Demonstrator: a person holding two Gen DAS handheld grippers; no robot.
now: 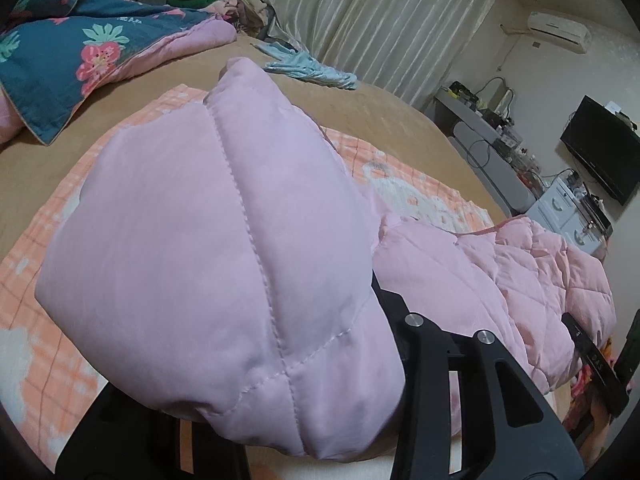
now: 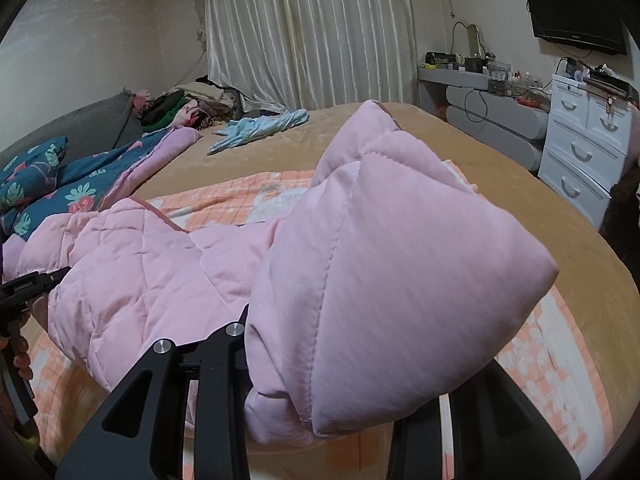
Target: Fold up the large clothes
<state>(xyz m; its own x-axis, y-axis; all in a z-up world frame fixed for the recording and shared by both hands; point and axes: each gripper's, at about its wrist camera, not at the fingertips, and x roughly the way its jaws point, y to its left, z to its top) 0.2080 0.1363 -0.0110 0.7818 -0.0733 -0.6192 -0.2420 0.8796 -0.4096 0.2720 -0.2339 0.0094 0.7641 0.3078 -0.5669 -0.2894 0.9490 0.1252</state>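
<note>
The pink quilted jacket hangs lifted between the two tools, its long axis running left to right across the near edge of the bed — one end in each grip. The left gripper is closed on a padded corner that bulges right over its camera; the right gripper is likewise clamped on the opposite padded corner. The quilted middle sags between them, just above the orange checked blanket spread on the bed.

Judging from this, neither hand is nearer: each already has its end, and the open blanket lies straight ahead, on the far side of both. The coming move — laying the jacket flat or bringing one end across to the other — turns on keeping that left-right span taut and level so the middle does not bunch.
</note>
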